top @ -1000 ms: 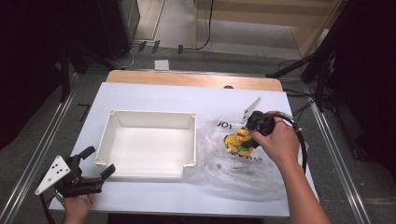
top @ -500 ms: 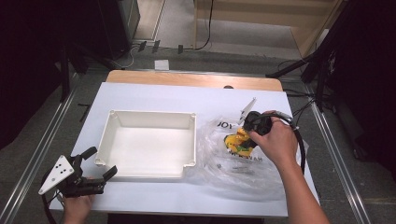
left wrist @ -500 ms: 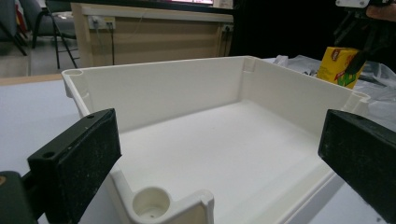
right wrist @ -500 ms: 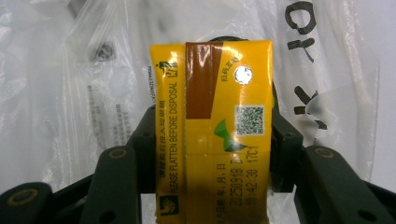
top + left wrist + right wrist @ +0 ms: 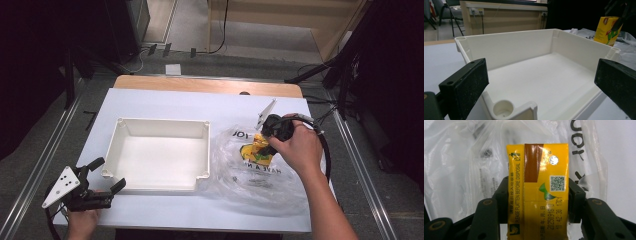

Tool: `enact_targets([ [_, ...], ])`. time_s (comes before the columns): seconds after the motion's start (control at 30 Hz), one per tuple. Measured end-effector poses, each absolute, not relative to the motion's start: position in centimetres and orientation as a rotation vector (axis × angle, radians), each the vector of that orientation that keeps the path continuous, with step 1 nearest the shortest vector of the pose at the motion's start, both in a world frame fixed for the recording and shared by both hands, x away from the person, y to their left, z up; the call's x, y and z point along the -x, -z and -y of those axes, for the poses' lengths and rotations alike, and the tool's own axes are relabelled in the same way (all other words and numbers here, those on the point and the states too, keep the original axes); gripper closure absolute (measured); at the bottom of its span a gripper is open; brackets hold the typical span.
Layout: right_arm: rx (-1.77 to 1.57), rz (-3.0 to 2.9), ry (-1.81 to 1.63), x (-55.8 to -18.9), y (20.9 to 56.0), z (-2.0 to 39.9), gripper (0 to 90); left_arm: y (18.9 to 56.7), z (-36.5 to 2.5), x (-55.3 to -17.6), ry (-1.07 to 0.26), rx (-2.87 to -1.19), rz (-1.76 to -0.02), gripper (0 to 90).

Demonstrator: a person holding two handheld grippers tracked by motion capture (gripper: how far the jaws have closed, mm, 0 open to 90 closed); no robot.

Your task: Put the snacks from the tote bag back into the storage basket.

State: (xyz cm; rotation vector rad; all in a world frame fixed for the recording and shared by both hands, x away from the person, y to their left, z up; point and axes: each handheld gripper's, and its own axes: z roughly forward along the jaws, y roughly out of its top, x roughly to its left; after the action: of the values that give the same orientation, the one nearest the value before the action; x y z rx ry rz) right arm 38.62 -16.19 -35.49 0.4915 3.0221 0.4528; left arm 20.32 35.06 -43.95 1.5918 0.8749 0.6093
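The right hand-held gripper point(image 5: 266, 145) is clamped on a small yellow cardboard drink carton point(image 5: 257, 150), its two black jaws pressing the carton's two narrow sides. In the right gripper view the carton point(image 5: 539, 190) runs lengthwise straight away from the camera, along the line of the jaws, with its brown-taped end flap at the far end and the printed date nearest the gripper. Its jaws have just been closing, with the carton between them.

The carton sits over a crumpled clear plastic bag with black lettering point(image 5: 260, 180), which lies on the white surface point(image 5: 165, 102) to the right of a shallow white rectangular plastic tray point(image 5: 206, 150). In the left gripper view the carton point(image 5: 607, 30) stands with its long axis close to upright, slightly tilted, just beyond the tray's far right corner point(image 5: 614, 50); whether its lower end touches the bag cannot be told.

The left hand-held gripper point(image 5: 102, 172) rests at the near left corner of the surface, its jaws standing wide apart with nothing between them, pointing toward the tray's near corner. The tray's long sides run left to right across the surface.
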Motion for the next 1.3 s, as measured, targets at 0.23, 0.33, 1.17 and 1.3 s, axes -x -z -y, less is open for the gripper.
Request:
enact_targets([
  [0.23, -0.466, -3.014, -0.472, -38.5, 34.2, 16.0, 52.1, 43.9, -35.2, -20.4, -0.601, -1.591, -0.874, 0.0],
  [0.33, -0.447, -3.012, -0.476, -38.5, 33.4, 15.8, 52.0, 43.9, -35.2, -20.4, -0.597, -1.589, -0.876, 0.0],
  [1.17, -0.38, -3.037, -0.542, -37.9, 30.0, 13.9, 52.1, 43.9, -35.4, -20.7, -0.582, -1.579, -0.884, 0.0],
  [1.3, -0.366, -3.04, -0.555, -37.8, 29.8, 13.8, 52.1, 43.9, -35.5, -20.6, -0.579, -1.571, -0.887, 0.0],
])
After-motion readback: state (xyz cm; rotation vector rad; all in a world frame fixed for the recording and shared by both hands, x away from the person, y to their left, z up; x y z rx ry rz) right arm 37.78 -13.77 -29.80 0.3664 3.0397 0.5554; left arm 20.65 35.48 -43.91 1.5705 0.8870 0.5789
